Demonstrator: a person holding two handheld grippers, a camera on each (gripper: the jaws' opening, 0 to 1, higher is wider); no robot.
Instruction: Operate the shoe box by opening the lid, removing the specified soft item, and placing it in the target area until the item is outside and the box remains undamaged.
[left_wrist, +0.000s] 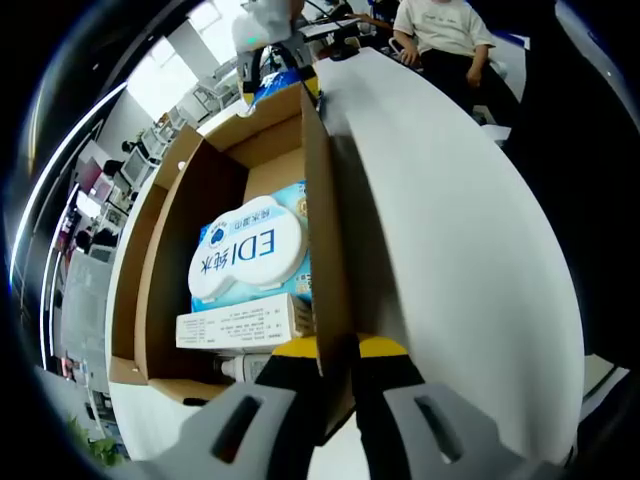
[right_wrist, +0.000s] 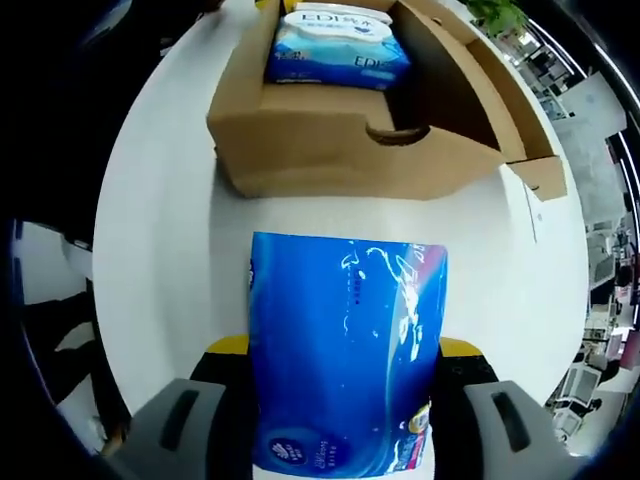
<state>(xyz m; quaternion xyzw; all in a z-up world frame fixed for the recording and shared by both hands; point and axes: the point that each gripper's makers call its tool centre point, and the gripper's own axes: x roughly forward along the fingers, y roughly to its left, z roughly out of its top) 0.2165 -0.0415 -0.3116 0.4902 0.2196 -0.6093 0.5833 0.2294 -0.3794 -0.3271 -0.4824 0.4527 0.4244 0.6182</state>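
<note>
wipes pack (left_wrist: 247, 255) inside shoe box (left_wrist: 165, 270), tissue pack (right_wrist: 345, 350) outside on table (left_wrist: 470, 250)

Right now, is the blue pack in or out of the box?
Out. The right gripper holds the blue pack over the white table, in front of the open box.

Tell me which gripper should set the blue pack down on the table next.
Right. The right gripper already holds the blue soft pack outside the cardboard box, over bare white table. The left gripper is clamped on the box wall, likely steadying it.
</note>
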